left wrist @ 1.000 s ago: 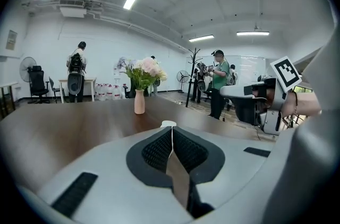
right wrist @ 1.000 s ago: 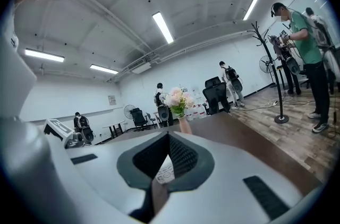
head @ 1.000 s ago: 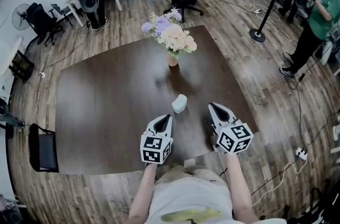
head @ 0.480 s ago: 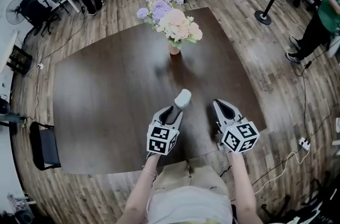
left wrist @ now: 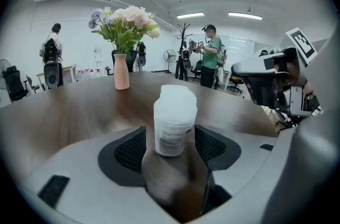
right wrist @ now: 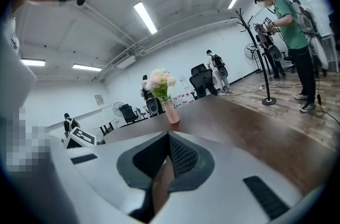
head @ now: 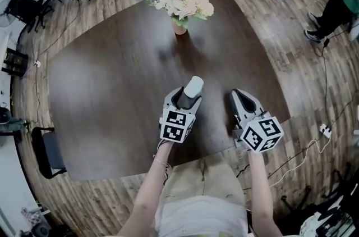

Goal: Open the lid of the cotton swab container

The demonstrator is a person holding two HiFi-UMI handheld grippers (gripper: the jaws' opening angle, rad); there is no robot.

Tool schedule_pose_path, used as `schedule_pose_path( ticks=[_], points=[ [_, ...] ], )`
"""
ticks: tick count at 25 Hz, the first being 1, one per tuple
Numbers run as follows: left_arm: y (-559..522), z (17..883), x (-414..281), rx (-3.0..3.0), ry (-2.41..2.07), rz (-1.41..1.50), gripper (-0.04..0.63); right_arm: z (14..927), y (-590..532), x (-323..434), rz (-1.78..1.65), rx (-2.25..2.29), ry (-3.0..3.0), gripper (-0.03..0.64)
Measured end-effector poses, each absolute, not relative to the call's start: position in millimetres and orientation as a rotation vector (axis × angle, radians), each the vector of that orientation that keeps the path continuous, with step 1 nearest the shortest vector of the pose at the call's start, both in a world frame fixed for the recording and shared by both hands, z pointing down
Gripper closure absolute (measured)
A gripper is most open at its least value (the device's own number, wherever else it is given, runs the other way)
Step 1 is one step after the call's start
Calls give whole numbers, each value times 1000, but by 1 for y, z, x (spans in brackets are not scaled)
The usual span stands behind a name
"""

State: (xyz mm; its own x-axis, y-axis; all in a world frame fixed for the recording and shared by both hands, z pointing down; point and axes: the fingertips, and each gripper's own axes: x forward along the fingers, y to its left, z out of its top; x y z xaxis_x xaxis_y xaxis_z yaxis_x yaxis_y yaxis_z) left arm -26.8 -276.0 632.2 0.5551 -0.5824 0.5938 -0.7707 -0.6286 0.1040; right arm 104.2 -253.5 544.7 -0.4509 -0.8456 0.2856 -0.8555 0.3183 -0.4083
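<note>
Dark brown wooden table (head: 112, 95) fills most of the head view, sitting on plank flooring, with a pink vase of pastel flowers (head: 177, 3) up at the top middle. Just left of centre, the left gripper (head: 182, 98) has its jaws opening. The white plastic cotton swab container (left wrist: 174, 119) stands upright on the table right between them, lid on. In the left gripper view there's a sliver of gap on either side, so the pads aren't squeezing it. Further right, the right gripper (head: 241, 98) sits over the table's near edge, jaws closed tight with nothing in them. Upper right corner, a person in a green top (head: 343, 3) stands on the floor.
</note>
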Motion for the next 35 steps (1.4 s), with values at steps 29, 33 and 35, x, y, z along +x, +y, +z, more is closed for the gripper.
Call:
schedule_pose_path(
  ticks=[29, 33, 35],
  points=[
    [-279, 616, -6, 2492, -975, 751, 370, 536, -258, 104, 792, 1635, -2560, 595],
    [-270, 595, -6, 2511, -952, 709, 370, 524, -261, 101, 772, 1591, -2602, 595],
    [-267, 582, -5, 2536, -938, 686, 370, 516, -263, 99, 758, 1564, -2629, 595]
  ],
)
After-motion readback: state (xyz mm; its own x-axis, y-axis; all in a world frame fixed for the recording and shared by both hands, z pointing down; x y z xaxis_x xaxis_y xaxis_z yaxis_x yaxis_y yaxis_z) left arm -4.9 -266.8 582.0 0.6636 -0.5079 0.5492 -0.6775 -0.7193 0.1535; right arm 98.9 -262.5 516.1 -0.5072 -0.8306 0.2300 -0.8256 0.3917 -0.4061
